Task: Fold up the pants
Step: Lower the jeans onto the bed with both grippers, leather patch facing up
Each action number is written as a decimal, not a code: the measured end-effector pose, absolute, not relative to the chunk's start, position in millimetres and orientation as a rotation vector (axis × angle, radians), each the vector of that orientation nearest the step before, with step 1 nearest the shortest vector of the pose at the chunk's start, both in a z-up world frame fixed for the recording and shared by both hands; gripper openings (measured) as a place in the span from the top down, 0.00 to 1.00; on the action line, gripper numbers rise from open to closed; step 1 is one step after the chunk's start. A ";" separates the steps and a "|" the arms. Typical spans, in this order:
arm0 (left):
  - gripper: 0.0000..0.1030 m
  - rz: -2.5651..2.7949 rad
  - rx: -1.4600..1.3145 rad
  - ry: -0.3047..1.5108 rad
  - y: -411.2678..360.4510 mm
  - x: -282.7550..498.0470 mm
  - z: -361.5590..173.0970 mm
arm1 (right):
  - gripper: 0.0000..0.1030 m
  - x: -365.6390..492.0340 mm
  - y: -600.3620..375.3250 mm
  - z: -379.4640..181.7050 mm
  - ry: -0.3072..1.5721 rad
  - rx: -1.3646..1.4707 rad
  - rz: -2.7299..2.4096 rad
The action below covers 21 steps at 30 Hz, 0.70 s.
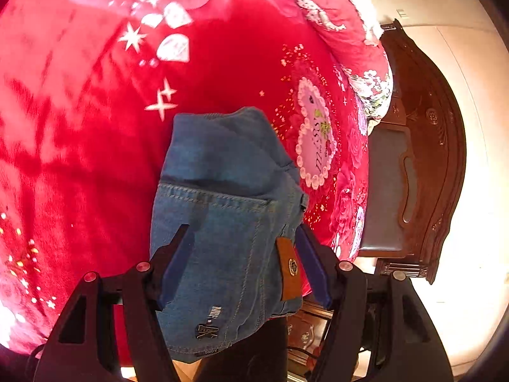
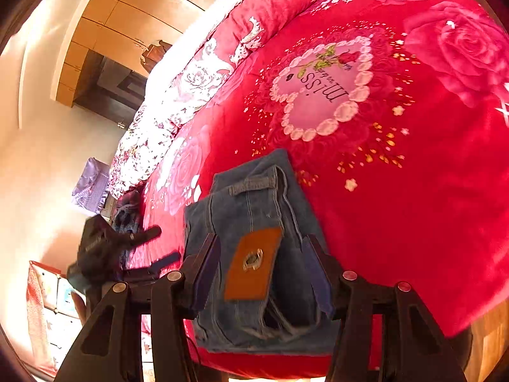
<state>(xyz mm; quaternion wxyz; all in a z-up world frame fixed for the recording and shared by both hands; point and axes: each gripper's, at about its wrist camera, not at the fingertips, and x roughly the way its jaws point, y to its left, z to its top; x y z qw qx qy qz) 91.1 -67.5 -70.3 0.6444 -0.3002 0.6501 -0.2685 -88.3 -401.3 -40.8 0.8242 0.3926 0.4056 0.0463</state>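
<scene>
Folded jeans (image 1: 222,222) lie on the red blanket (image 1: 79,159) near the bed's edge, brown patch (image 2: 253,264) up. Left gripper (image 1: 243,238): jaws apart, straddling the bundle, pads clear of the denim. Right gripper (image 2: 261,254): likewise apart, nothing clamped. Floral quilt (image 2: 191,79) is bunched beyond the jeans. Only the left view shows the dark headboard (image 1: 423,159). Only the right view shows the wardrobe (image 2: 127,16) and the left gripper, blurred, beside the jeans.
</scene>
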 end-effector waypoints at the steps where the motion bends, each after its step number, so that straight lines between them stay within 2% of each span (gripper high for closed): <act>1: 0.37 -0.603 -0.700 1.483 -66.7 89.3 -75.9 | 0.46 -69.8 -399.0 -44.0 0.876 0.822 0.124; 6: 0.37 -0.574 -0.739 1.462 -68.5 89.9 -83.6 | 0.47 -6.4 -388.3 -71.5 0.963 0.748 0.080; 7: 0.39 -0.577 -0.720 1.466 -71.0 90.3 -83.5 | 0.58 3.1 -385.1 -76.8 0.993 0.709 0.067; 8: 0.48 -0.582 -0.702 1.466 -74.2 90.6 -81.5 | 0.91 10.9 -381.1 -78.6 1.004 0.659 0.063; 9: 0.58 -0.602 -0.698 1.462 -77.9 90.8 -78.5 | 0.96 15.9 -374.7 -76.1 1.010 0.591 0.084; 10: 0.83 -0.633 -0.716 1.461 -80.4 91.1 -75.0 | 0.96 19.8 -369.6 -70.5 1.008 0.543 0.116; 11: 0.91 -0.663 -0.747 1.455 -83.0 90.9 -71.9 | 0.97 20.0 -367.2 -58.7 0.982 0.527 0.146; 13: 0.91 -0.667 -0.730 1.406 -91.6 92.2 -61.5 | 0.97 21.3 -365.6 -36.1 0.921 0.497 0.178; 15: 0.91 -0.582 -0.564 1.384 -107.8 96.5 -57.5 | 0.97 26.9 -366.8 -30.6 0.915 0.475 0.161; 17: 0.91 -0.537 -0.467 1.403 -118.8 101.1 -63.7 | 0.97 38.9 -367.9 -50.9 1.006 0.411 0.087; 19: 0.92 -0.541 -0.502 1.406 -112.1 99.3 -60.4 | 0.96 45.0 -369.2 -76.6 1.099 0.378 0.054; 21: 0.90 -0.498 -0.475 1.334 -94.5 95.0 -44.4 | 0.94 39.8 -371.8 -81.1 1.089 0.407 0.067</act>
